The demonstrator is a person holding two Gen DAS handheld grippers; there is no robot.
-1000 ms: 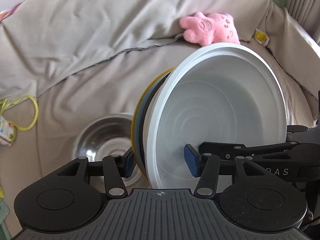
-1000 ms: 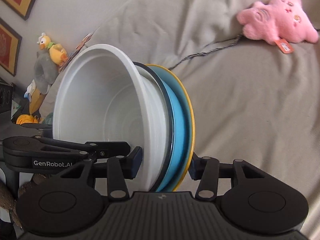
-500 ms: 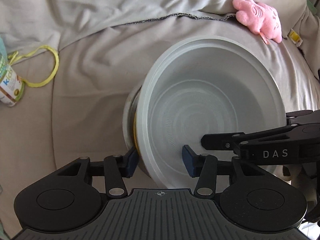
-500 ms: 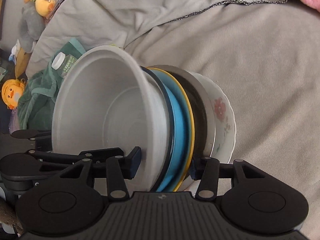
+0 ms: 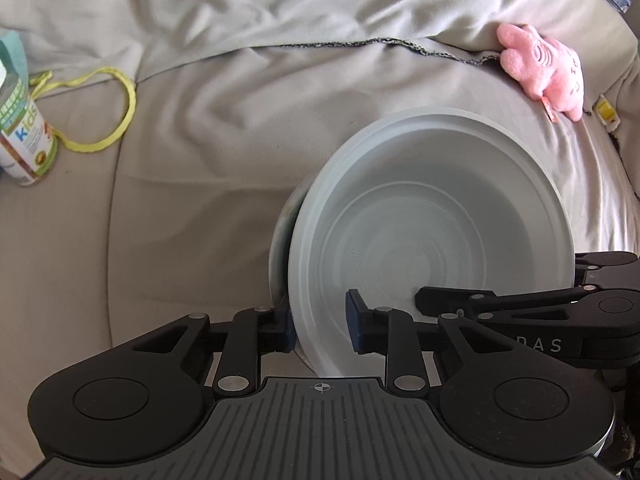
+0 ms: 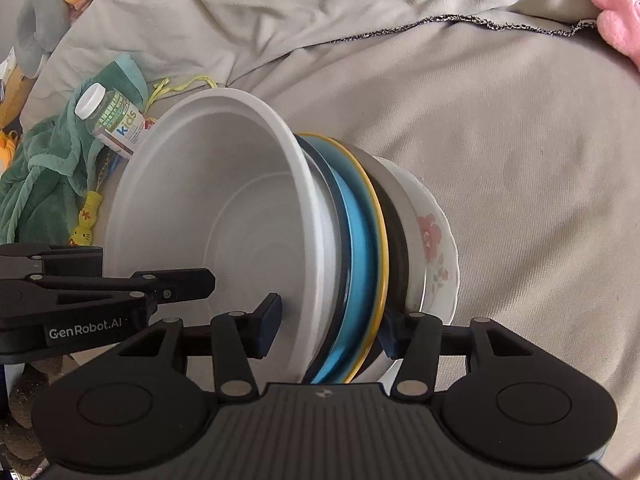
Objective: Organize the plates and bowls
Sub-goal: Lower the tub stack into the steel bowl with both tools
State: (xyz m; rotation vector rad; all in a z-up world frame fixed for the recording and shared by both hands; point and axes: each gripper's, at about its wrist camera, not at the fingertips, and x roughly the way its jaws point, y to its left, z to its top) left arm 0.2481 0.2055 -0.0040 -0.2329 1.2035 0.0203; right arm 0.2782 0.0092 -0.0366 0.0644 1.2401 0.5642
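Jaws on the left gripper [image 5: 320, 326] are clamped across the near edge of the stack, one blue pad inside the white bowl [image 5: 432, 248] and the other behind it. From the left wrist that bowl fills most of the right half, tipped on edge over the beige sofa cover [image 5: 200, 200], with just a sliver of another dish's rim poking out on its left. The right gripper [image 5: 520, 320] reaches in from the right, its tip inside the bowl. Off to the side there's a "Kids" bottle [image 5: 24, 136] and a yellow cord loop [image 5: 104, 120] at left, and a pink plush toy [image 5: 548, 72] up at right. From the right wrist, the right gripper [image 6: 328, 326] is clenched on the same stack: white bowl [image 6: 224, 216], then a blue plate with yellow rim [image 6: 360, 240], a dark-lined bowl [image 6: 396, 224], and a floral plate [image 6: 434, 240] at the back, outside the pads. The left gripper [image 6: 120, 292] comes in from the left. A green towel [image 6: 44, 160], the bottle [image 6: 112, 120] and more stuffed toys [image 6: 52, 0] crowd the left side.
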